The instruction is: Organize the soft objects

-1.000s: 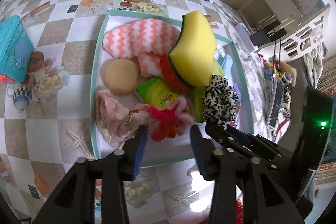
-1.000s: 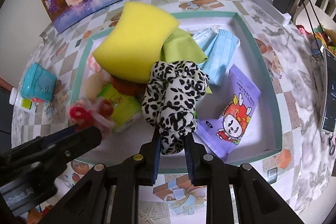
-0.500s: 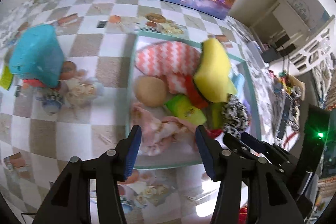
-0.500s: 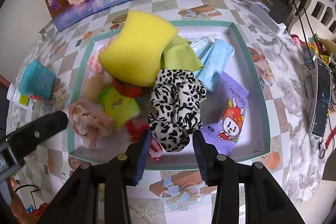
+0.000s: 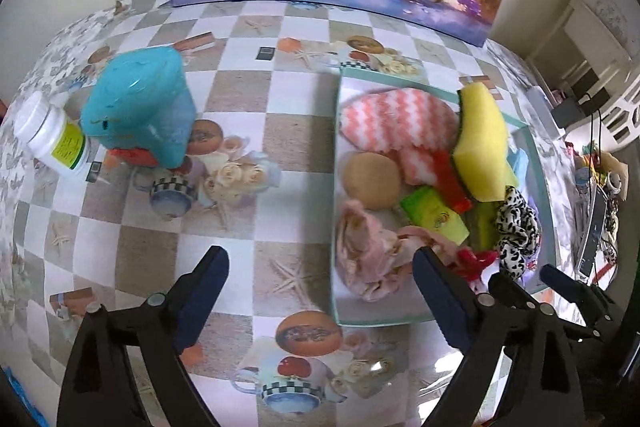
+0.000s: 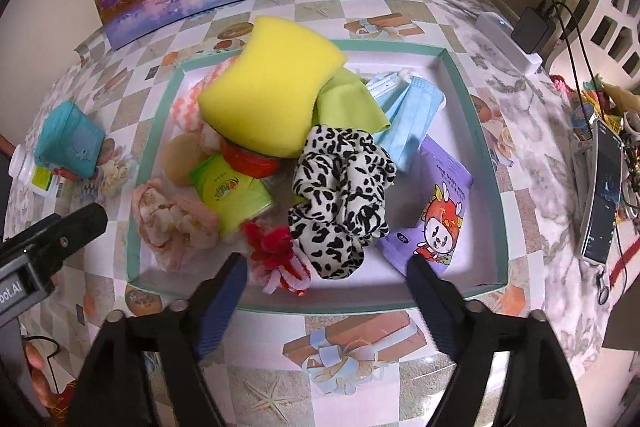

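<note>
Fingers of the right gripper stand wide apart, having just been opening, and grip nothing; they hang over the near rim of the tray, with the leopard-print scrunchie and the red-and-white scrunchie lying free on the tray floor beyond them. The left gripper has also just been opening and is spread wide and empty: one finger is over the checked tablecloth outside the tray's left wall, the other over the tray's near-left corner by the pink scrunchie.

Inside the tray, a yellow sponge leans on the pile near the far-left part, above a red item and a green packet. A coral zigzag cloth and a tan round pad lie against the left wall. A green cloth and blue face mask sit toward the far right, a purple sachet near the right front.

Bare tray floor shows along the right wall and the near-right corner. Left of the tray stand a teal box and a white bottle; the tablecloth between them and the tray is open.
</note>
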Demonstrator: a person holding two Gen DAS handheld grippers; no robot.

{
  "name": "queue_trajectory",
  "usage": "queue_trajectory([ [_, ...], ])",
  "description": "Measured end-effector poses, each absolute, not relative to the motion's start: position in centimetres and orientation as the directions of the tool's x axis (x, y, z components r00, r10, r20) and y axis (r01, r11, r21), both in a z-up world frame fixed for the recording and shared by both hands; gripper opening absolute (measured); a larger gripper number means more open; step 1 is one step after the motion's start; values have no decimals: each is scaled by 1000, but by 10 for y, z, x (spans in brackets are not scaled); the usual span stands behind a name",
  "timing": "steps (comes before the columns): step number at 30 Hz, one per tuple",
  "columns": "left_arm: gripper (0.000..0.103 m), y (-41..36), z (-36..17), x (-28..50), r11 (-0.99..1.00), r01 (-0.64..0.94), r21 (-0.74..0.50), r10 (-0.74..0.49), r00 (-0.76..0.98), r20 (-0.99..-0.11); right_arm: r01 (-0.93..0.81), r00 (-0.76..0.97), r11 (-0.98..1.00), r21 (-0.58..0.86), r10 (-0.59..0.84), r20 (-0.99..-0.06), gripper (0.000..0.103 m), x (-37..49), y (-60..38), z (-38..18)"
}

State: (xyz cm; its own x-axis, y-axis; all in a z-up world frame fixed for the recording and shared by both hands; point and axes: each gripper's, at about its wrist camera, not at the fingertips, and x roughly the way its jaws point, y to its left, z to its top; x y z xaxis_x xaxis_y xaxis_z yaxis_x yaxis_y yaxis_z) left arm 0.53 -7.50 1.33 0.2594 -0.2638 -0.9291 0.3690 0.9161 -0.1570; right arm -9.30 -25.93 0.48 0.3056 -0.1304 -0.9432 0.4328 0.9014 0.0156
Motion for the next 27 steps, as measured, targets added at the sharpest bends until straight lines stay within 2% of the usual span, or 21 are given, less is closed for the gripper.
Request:
queue_trajectory([
  [5, 99, -66, 11, 0, 923, 361, -130, -236, 268, -934, 429, 311, 903, -4, -152, -938, 103, -93, -255, 7],
  [18, 99, -29, 18, -12, 947, 306, -94, -196, 322, -926, 415, 335, 910, -6, -159, -929, 103, -102, -236, 12],
  [23, 99, -20, 18, -18, 958, 288, -13, -113, 333, -936, 436, 360, 900, -9, -183, -915, 103, -107, -235, 23],
  [27, 99, -17, 23, -21, 955, 295, -33, -137, 340, -930, 437, 386, 899, 10, -177, -906, 103, -109, -233, 29],
])
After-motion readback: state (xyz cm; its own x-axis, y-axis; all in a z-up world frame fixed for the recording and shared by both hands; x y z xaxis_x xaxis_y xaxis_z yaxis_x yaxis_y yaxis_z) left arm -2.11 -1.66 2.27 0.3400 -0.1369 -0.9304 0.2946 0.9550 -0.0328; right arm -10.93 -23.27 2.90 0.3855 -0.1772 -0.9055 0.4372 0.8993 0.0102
